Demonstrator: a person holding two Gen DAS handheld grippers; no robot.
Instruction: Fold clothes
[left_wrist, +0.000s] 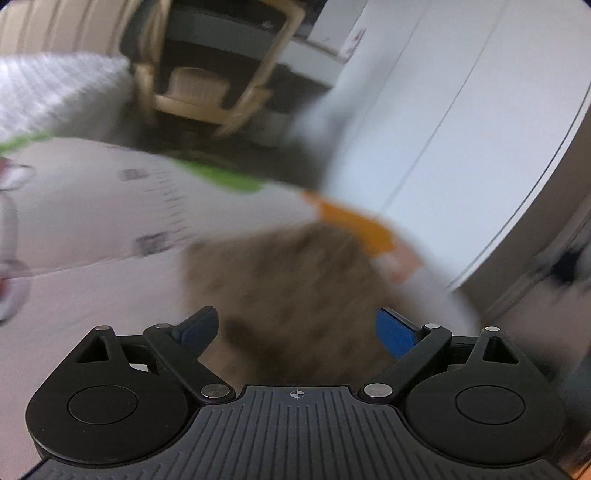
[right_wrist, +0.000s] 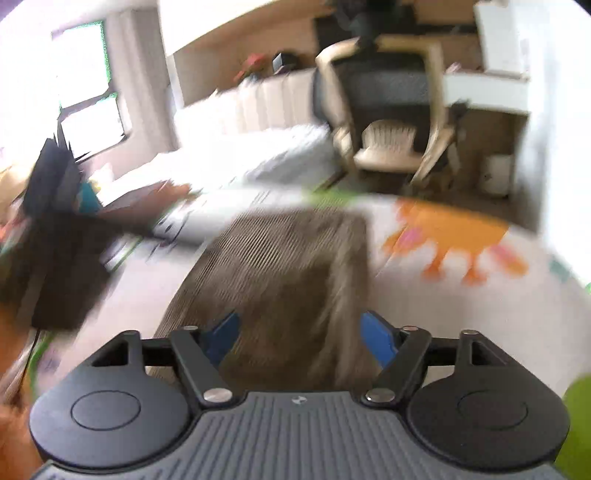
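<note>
White play mat (right_wrist: 461, 314) carries a brown folded garment (right_wrist: 288, 280). Left gripper (left_wrist: 297, 334) and right gripper (right_wrist: 299, 338) both gape wide, holding nothing.

Bare mat (right_wrist: 461, 314) lies open right of the brown folded cloth (right_wrist: 280, 273); a dark pile (right_wrist: 55, 266) crowds its left.

Through heavy blur, the left gripper (left_wrist: 297, 334) had its 2 blue fingers (left_wrist: 397, 332) spread wide over a brown garment (left_wrist: 291, 273) lying on a white play mat (left_wrist: 92, 221) with green and orange patches, a wooden chair (left_wrist: 207, 70) standing beyond its far edge.
</note>
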